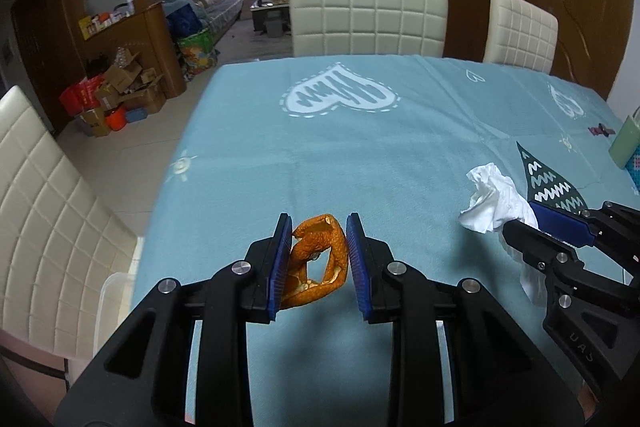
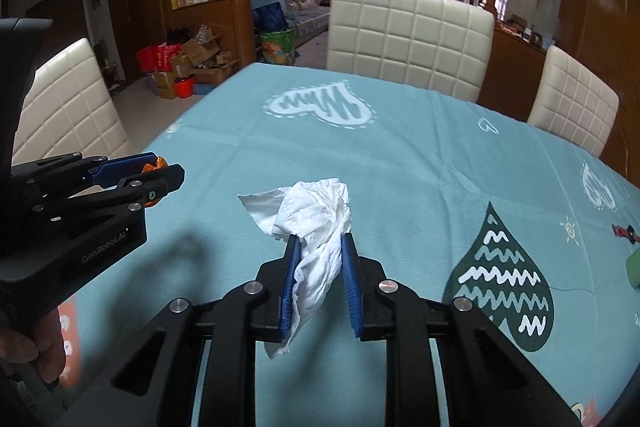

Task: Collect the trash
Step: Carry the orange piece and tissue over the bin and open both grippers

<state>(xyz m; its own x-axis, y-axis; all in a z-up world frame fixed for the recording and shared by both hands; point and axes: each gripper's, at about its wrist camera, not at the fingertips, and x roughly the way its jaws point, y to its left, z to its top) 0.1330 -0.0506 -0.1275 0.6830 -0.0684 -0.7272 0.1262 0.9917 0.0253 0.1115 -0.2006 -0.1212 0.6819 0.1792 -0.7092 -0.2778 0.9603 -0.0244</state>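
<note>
Both pieces of trash are picked up, so the gathering half of the job looks done. The left gripper [image 1: 319,247] has its fingers clamped on a curled piece of orange peel [image 1: 318,259], held clear above the near left part of the bench [image 1: 340,155]. The right gripper [image 2: 319,275] has its fingers squeezed together on a crumpled white tissue [image 2: 312,223], which bunches above the tips and trails down between them, also lifted off the blue cloth. In the left wrist view the right gripper and its tissue show just to the right of the peel, so the two hands hang side by side over the near edge.

What is left, by my reckoning, is the drop-off. No bin is plain in either view; a clear plastic tub [image 1: 116,291] shows beside the bench at the near left, by a white chair [image 1: 52,211], but whether it is for the trash I cannot tell. At the far right edge a green thing [image 1: 626,143] and a small dark bit [image 1: 600,130] lie on the cloth; whether they count as trash is unclear.
</note>
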